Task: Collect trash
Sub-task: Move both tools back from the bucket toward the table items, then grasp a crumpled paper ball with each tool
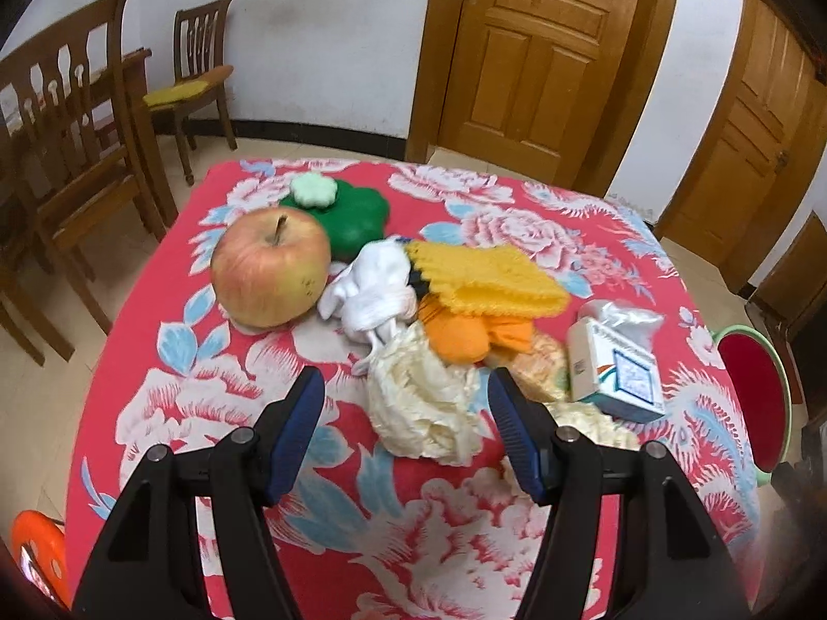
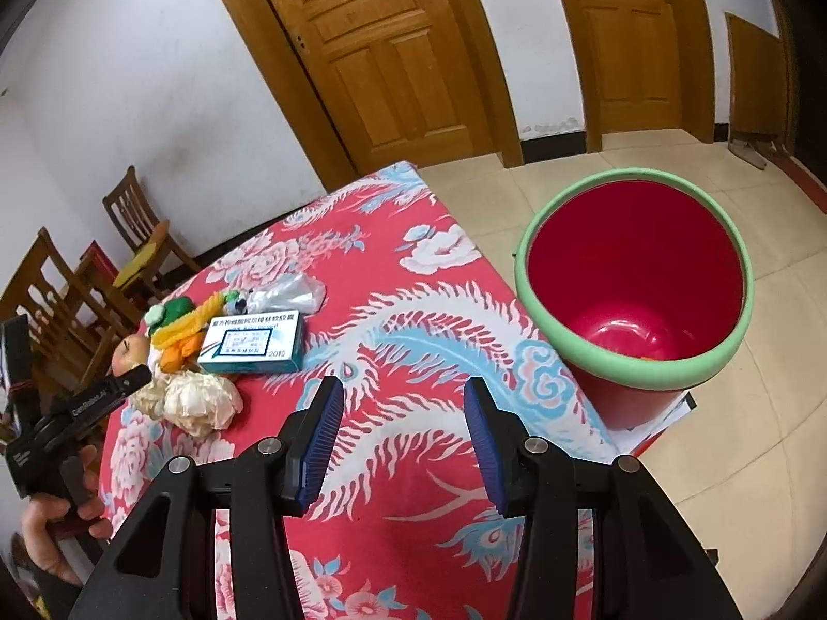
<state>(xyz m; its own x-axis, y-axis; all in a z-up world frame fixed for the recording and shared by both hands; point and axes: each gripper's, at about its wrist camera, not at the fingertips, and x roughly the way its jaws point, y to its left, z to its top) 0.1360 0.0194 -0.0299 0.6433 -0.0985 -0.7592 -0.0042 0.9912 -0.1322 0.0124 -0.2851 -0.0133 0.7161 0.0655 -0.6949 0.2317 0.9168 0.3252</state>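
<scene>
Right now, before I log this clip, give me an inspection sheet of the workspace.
Surface: table under a red floral cloth.
Job's things: crumpled pale wad, clear plastic wrapper, medicine box; red bin with green rim beside the table.
Clutter: apple, green flower-shaped container, white cloth, yellow knitted piece, orange piece.
Grippers: left gripper open, straddling the wad; right gripper open, nothing between the jaws.
Cables: nothing seen.
Surroundings: wooden chairs, wooden doors, tiled floor.
</scene>
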